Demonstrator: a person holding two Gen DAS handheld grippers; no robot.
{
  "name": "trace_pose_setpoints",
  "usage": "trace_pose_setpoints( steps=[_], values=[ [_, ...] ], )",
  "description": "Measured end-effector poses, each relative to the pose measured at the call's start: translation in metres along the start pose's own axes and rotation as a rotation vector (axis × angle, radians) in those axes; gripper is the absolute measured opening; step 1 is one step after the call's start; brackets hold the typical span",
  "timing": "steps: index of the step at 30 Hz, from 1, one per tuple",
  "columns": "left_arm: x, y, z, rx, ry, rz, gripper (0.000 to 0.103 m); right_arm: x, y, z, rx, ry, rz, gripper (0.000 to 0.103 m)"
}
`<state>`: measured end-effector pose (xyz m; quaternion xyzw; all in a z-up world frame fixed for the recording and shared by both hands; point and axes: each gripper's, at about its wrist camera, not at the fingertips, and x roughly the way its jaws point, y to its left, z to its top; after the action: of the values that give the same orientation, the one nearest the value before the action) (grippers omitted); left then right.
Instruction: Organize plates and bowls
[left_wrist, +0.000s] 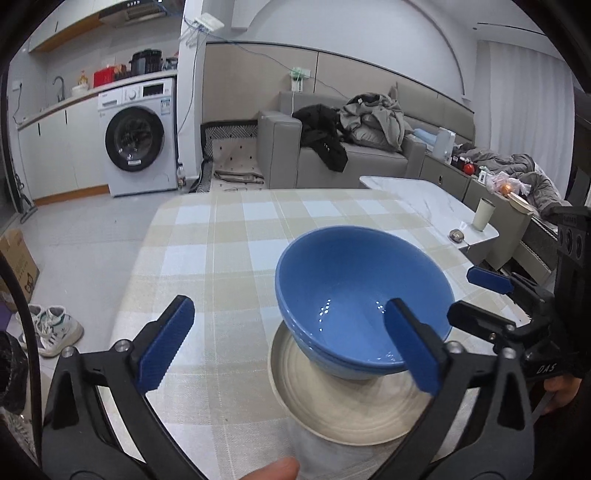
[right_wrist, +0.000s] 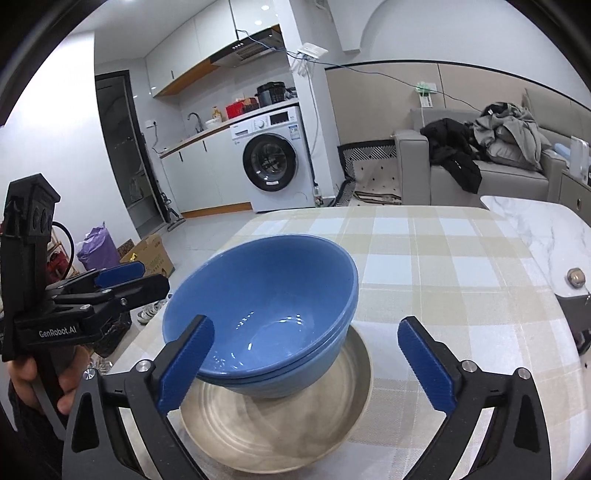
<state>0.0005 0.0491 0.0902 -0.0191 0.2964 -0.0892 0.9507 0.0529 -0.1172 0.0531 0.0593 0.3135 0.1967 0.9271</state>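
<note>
My left gripper (left_wrist: 291, 347) and right gripper (right_wrist: 306, 365) both stand wide apart, holding nothing; the nested blue bowls (right_wrist: 266, 314) sit tilted on the cream plate (right_wrist: 258, 435) on the checked tablecloth (right_wrist: 424, 266)

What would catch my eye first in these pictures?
The blue bowls, two nested, sitting tilted on a cream plate on the checked table. On either side an open black-and-blue tool, left and right, holds nothing. Behind stands a washing machine.
</note>
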Motion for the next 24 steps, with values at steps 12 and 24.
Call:
trace_pose_setpoints(
  steps=[12,24],
  values=[
    [-0.019,0.012,-0.041,0.039,-0.046,-0.045,0.102,-0.017,-0.005,-0.020,-0.098,-0.044,0.004,0.102],
    [0.004,0.017,-0.074,0.086,-0.073,-0.090,0.102,-0.021,-0.021,-0.044,-0.114,-0.080,0.016,0.102]
  ],
)
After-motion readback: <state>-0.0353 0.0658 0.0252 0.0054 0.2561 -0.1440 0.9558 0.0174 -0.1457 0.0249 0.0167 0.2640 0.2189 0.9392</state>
